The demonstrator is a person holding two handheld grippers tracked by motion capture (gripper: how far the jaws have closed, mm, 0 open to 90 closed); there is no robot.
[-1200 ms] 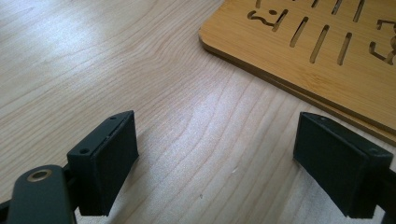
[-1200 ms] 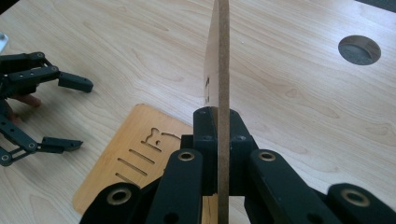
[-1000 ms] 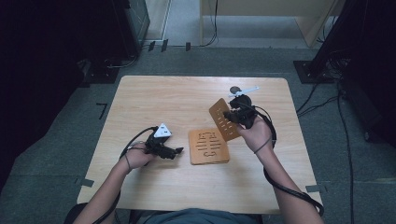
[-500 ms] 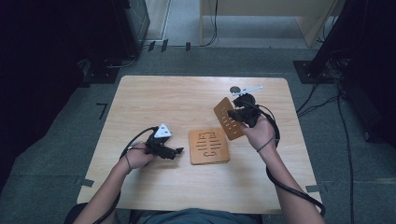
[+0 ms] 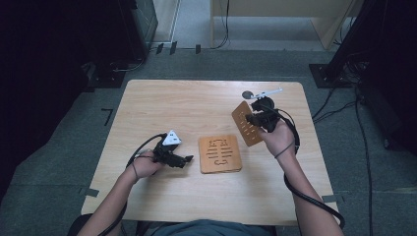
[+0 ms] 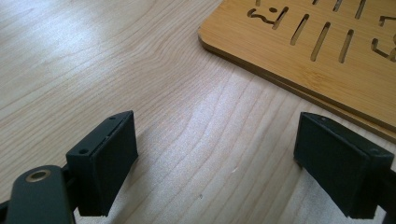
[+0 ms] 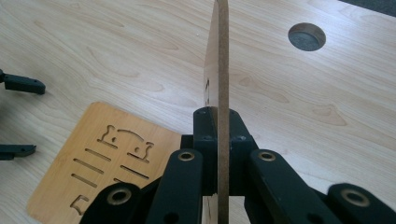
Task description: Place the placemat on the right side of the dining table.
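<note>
Board stands edge-up in our clamped right tool, up-right of the flat board; left tool gapes empty beside that.

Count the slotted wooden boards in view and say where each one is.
2. One slotted board lies flat on the table; the other board is clamped on edge in the right gripper. More could be stacked unseen.

A pale, light-wood table with fine wavy grain. Near its middle lies an orange-brown wooden board patterned with cut-out slots and small shapes. A second board of the same orange-brown, with rows of slots, is on the right. Both grippers, left and right, are black; the left carries a light grey triangular plate.
</note>
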